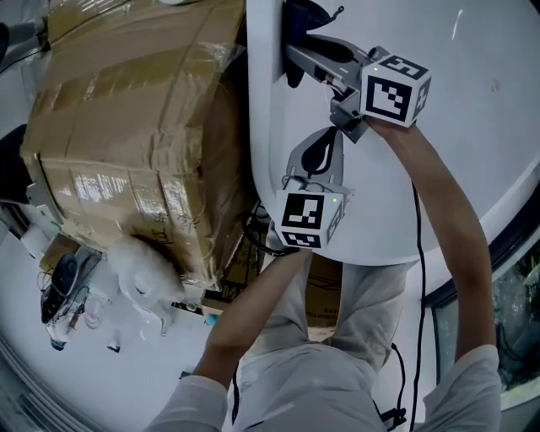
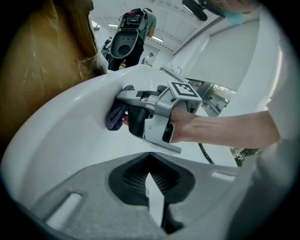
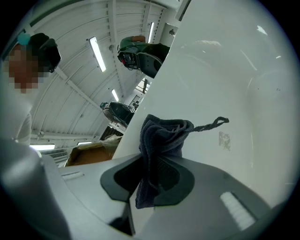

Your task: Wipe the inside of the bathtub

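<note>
Where a taped box [image 1: 126, 126] crowds the head view's left, just beside the tub [image 1: 472, 143] rim, the left hand-held gripper [image 1: 314, 152] hovers over the white inside, its jaws together on nothing. Right of it, the right hand-held gripper [image 1: 295, 51] is clamped on a dark cloth [image 1: 308, 18], held against the tub wall near the rim. Only the left gripper view shows the cloth bunched on that wall. Only the right gripper view shows its loose thread sticking out and a faint smudge [image 3: 225, 139] on the wall beyond.
</note>
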{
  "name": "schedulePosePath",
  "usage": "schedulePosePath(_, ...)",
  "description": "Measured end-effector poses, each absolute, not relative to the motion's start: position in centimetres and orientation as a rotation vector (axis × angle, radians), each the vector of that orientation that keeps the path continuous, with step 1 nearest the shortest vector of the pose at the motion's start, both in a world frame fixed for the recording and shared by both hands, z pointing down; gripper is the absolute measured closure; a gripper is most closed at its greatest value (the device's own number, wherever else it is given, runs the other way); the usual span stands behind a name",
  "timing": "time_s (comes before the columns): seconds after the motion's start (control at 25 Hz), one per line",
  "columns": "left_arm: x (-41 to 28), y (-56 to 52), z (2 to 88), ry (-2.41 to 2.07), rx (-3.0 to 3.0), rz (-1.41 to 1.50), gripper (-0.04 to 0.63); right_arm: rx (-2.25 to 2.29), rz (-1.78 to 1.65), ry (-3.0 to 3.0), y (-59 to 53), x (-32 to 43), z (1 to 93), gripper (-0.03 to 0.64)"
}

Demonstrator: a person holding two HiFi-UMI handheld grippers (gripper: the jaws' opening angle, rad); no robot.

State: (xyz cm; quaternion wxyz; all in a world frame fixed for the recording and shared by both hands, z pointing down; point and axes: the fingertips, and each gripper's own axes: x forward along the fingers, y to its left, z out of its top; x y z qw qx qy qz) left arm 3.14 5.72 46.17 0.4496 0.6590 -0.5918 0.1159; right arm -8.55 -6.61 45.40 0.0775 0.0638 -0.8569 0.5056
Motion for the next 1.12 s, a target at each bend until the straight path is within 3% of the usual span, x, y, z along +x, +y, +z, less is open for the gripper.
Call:
schedulePosePath(0.52,2.8,7.5,46.2,-1.514,1.601,0.294,0.597,-0.043,1.579,-2.752,-4.3,-7.1,36.3,0.563)
schedulePosePath(0.92,3.4,8.1,47.0,-1.464,1.652,0.299,0.597,0.442,1.557,-2.449,-3.8,2.4,53.6,0.563)
schedulePosePath(1.12,3.5,7.4,48.2,-1.474,1.698,0.292,0.597,0.429,1.531,-2.411,-3.0,1.8,59.2,0.563)
